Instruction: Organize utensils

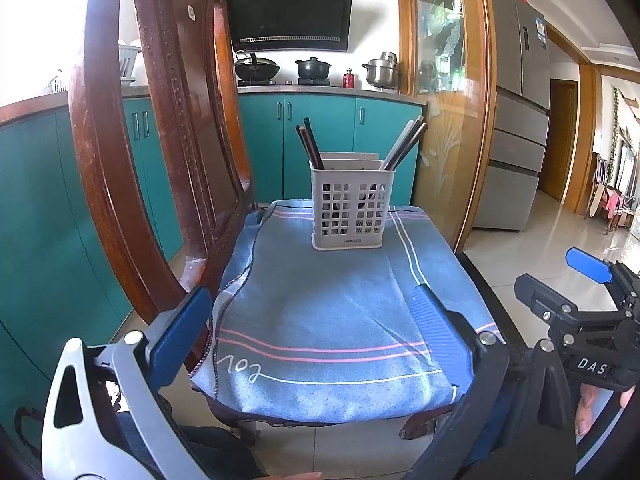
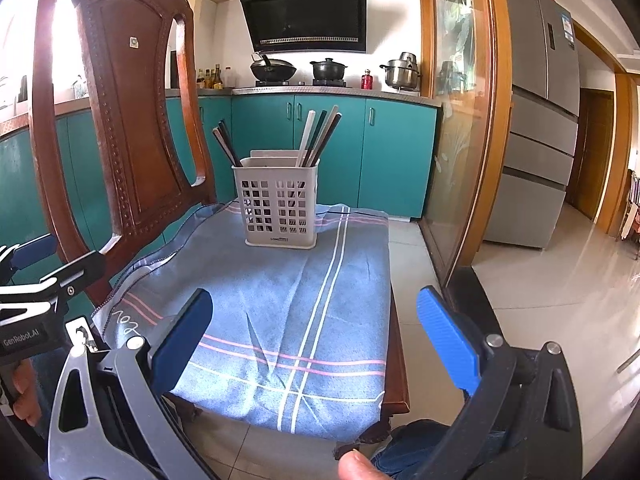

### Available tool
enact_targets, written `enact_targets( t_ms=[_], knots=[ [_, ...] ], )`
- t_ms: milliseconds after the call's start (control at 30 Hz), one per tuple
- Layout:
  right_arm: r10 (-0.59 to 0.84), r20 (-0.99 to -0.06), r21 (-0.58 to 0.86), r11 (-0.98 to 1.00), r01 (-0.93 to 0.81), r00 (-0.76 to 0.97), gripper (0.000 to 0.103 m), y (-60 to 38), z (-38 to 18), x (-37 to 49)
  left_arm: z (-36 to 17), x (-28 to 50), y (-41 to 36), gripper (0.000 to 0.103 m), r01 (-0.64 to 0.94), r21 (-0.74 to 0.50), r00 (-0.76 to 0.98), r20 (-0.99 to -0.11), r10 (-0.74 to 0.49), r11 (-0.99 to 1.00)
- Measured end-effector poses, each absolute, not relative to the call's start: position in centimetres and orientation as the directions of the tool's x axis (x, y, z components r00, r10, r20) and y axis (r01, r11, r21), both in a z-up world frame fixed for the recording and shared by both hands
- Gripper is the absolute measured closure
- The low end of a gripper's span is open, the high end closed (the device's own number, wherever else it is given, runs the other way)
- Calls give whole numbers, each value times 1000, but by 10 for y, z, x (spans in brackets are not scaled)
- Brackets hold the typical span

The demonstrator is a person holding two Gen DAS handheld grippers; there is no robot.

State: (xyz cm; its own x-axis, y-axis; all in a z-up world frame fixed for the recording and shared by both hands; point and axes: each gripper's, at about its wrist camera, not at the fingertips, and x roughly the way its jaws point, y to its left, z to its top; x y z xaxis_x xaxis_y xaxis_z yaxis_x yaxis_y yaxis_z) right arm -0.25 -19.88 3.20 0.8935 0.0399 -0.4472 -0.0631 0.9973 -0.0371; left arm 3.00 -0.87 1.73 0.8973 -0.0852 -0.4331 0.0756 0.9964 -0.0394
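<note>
We hold the left gripper (image 1: 308, 344) and the right gripper (image 2: 316, 344) with their blue pads spread wide, gripping nothing, above the near edge of the chair seat. A blue towel (image 1: 332, 320) covers the seat. The white utensil holder (image 1: 352, 208) stands upright near the seat's far edge, on the towel. Chopsticks (image 1: 310, 144) lean in its left and right compartments.

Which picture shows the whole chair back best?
The right wrist view: the chair back shows whole, carved top included. In the left wrist view it looms close and its top is cut off by the frame.
</note>
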Motion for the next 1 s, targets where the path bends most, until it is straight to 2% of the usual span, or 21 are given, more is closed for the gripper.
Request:
enact_targets(
  t_ms=[1000],
  knots=[
    [31,-448,-39,998,-54,893,3,-193,30,-8,16,28,-11,3,109,-35,887,-447,-114,993]
  ],
)
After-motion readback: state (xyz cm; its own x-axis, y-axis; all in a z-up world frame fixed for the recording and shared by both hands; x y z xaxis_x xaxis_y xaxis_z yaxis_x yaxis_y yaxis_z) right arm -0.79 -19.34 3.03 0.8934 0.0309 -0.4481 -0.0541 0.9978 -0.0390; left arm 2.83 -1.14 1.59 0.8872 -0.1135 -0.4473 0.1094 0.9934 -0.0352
